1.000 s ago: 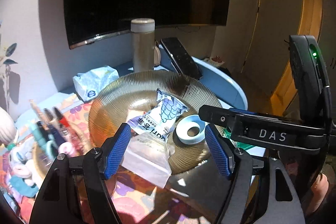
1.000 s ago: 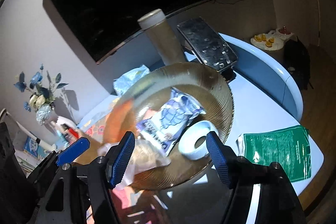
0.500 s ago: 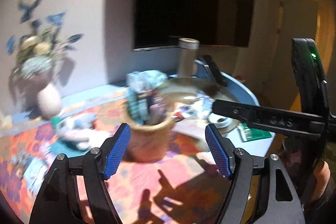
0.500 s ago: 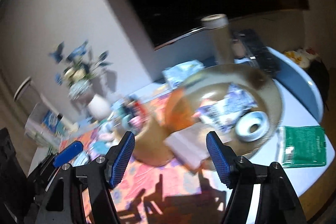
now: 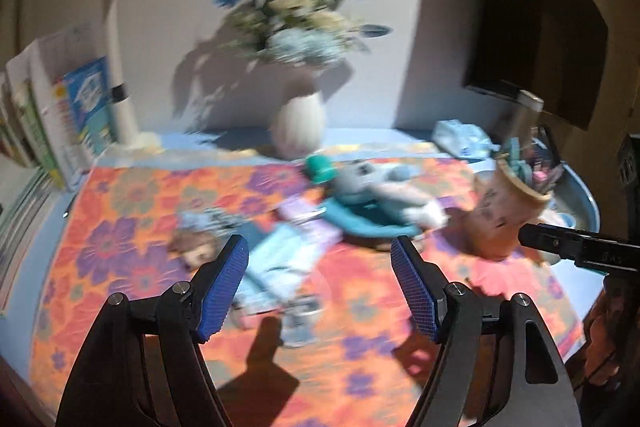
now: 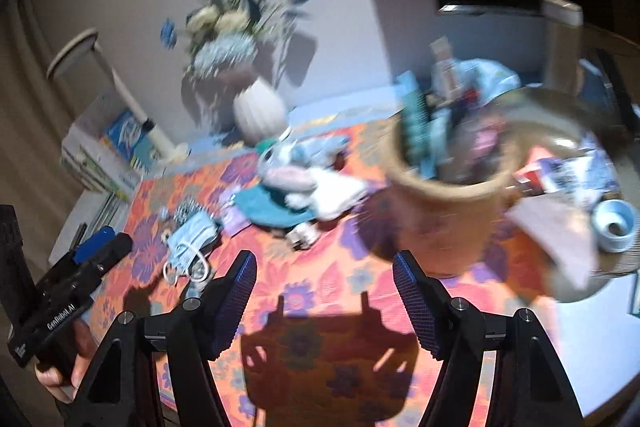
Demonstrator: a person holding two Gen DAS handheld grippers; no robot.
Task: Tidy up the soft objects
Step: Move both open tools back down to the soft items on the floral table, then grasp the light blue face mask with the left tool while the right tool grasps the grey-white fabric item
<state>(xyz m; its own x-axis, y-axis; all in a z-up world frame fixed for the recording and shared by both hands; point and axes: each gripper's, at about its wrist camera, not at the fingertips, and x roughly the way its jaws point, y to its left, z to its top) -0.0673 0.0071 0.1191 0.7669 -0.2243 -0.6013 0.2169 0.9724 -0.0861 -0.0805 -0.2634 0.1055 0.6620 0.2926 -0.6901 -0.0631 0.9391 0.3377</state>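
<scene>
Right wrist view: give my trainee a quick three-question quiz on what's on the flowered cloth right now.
1. True or false: the right gripper has nothing between its fingers.
2. What lies nearest the left gripper? A) face mask B) white vase C) desk lamp
3. Fill in: the plush toy lies on a ___ fabric piece.

Key:
1. True; its jaws stand open over bare cloth.
2. A; the face mask lies just beyond its fingertips, while the white vase and desk lamp stand at the wall.
3. Teal.

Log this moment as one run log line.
left tongs: open, empty | right tongs: open, empty | face mask, plush toy: lying on floral mat
</scene>
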